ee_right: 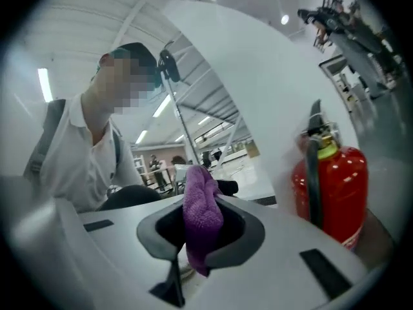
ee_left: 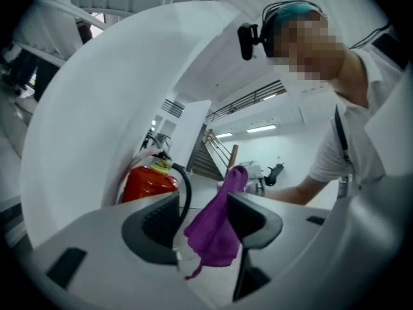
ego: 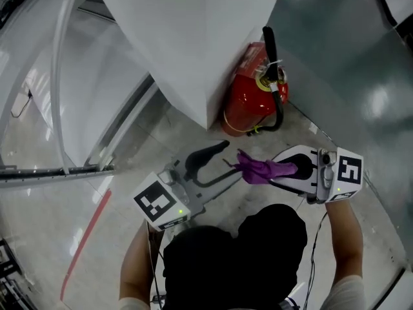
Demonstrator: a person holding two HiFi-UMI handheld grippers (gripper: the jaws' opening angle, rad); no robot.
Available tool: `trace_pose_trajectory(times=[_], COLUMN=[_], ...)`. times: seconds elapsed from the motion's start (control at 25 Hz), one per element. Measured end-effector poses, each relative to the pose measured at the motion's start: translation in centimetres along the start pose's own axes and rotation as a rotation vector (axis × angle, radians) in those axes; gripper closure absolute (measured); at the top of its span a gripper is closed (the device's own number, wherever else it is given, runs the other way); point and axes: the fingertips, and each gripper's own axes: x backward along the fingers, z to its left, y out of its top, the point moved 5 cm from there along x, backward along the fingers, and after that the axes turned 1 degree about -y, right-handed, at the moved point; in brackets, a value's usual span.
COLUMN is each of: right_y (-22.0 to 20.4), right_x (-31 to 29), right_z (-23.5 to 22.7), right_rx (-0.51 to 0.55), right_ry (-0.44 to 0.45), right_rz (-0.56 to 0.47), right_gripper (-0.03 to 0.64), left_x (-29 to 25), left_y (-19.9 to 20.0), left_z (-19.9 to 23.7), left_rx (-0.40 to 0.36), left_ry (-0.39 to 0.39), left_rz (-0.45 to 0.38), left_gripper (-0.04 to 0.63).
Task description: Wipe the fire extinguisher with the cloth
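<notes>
A: Left gripper jaws wide apart, right gripper clamped. Two grippers total. Clamped on what?
B: One red fire extinguisher, upright at the white pillar corner, untouched. One purple cloth: pinched in right, tail hanging loose between left's jaws.

- One fire extinguisher, red.
- One cloth, purple.
- Two tools: the left tool and the right tool.
- Two marker cubes, one on each tool.
- One person.
</notes>
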Motion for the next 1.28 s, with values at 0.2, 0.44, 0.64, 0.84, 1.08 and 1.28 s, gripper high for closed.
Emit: trace_pose_trajectory(times=[0.2, 0.44, 0.64, 0.84, 1.08, 1.28], right_y=[1.3, 2.5, 2.7, 2.3, 2.3, 2.7], right_x=[-2.1, -3.0, -3.1, -2.5, -2.2, -2.2], right_z=[0.2, 0.6, 0.0, -1.1, -1.4, -1.5], right_rx=[0.044, 0.068, 0.063, 0.045, 0.033, 0.041], right_ry=[0.198, 0.339, 0.283, 0.269, 0.258, 0.255], right_rz=[0.134, 0.154, 0.121, 0.115, 0.082, 0.053], right_gripper=[0.558, 0.558, 0.558, 0.558, 0.558, 0.558], left_x=[-1.8, -3.3, -2.8, -3.1, -2.6, -2.4], left_y=[-0.3, -1.4, -1.5, -2.2, -2.3, -2.7], left_z=[-2.6, -3.1, -3.0, -3.2, -3.3, -3.4], left_rx=[-0.089, -0.219, -0.189, -0.186, -0.160, -0.154], left_ry=[-0.142, -0.193, -0.159, -0.200, -0.192, -0.206], left_rz=[0.103, 0.150, 0.131, 0.165, 0.142, 0.157], left_gripper=[0.328, 0.311, 0.514, 0.515, 0.514, 0.514])
